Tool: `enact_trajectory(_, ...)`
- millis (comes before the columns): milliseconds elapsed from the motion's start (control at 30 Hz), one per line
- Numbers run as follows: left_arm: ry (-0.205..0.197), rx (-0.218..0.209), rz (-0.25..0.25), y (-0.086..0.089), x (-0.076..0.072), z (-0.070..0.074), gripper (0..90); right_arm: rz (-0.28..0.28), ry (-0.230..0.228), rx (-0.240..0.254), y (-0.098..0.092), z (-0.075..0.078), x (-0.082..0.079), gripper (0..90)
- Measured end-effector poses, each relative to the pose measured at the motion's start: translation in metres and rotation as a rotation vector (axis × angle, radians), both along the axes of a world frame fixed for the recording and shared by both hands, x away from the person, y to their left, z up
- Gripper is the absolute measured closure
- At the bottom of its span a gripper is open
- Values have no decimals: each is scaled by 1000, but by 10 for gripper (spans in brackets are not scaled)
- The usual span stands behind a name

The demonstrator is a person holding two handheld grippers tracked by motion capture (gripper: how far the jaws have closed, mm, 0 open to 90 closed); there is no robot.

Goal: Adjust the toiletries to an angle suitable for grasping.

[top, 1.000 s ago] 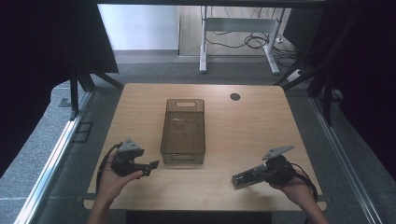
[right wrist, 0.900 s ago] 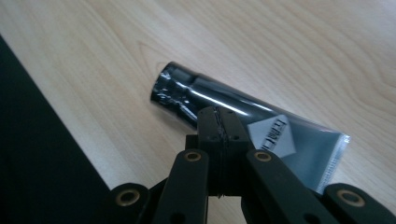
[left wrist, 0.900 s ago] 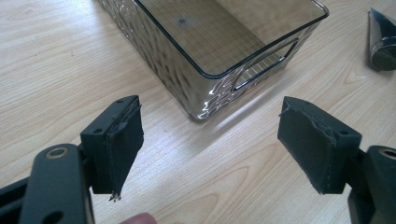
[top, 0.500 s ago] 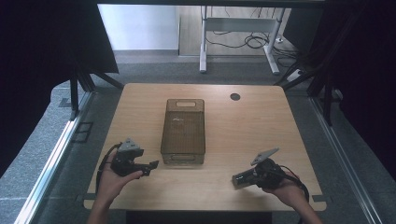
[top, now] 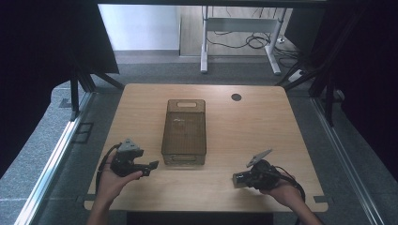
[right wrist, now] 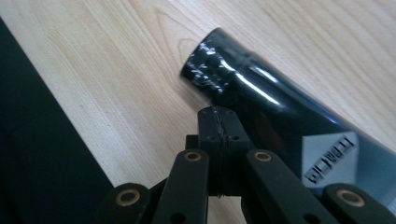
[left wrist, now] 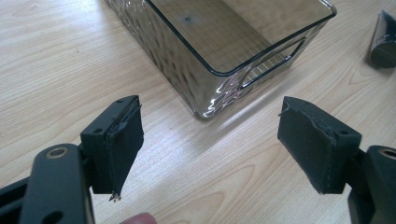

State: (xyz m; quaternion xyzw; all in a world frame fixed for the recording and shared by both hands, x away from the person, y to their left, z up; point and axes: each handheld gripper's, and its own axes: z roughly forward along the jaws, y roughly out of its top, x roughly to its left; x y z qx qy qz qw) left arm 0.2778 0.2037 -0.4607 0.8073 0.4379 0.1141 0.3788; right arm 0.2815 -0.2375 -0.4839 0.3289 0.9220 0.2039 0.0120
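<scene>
— What's on the desk (top: 281, 122)?

— A smoky see-through bin (top: 184, 132), long and open-topped, with handle slots in its end walls. It sits in the middle of the desk, running near to far.

— And the left gripper (top: 151, 167)?

— Held at the near left, just beside the bin's near left corner. In the left gripper view its fingers (left wrist: 122, 140) are spread wide apart with nothing between them, and the bin's near end lies just beyond them.

— The right gripper (top: 237, 179)?

— At the near right, well apart from the bin, close to the desk's near edge. In the right gripper view the fingers (right wrist: 219, 126) are pressed flat together with nothing between them. A glossy black cylinder (right wrist: 261, 112) with a grey label lies on the desk right beside them; I cannot tell whether it touches them.
</scene>
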Motion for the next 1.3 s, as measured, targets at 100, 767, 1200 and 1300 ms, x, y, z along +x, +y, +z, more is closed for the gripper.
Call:
enact_trajectory(100,-3,-2,0,0,-1,1,226,14,12,2,5,-4,0,890)
enact_trajectory(767,-13,-11,6,5,-2,4,226,-56,-6,17,20,-13,32,889)
enact_trajectory(1200,-16,-13,9,6,-3,5,226,-95,-24,59,15,-9,38,844)
enact_trajectory(1300,-13,-10,9,6,-3,5,226,-98,-44,88,10,-3,36,750)
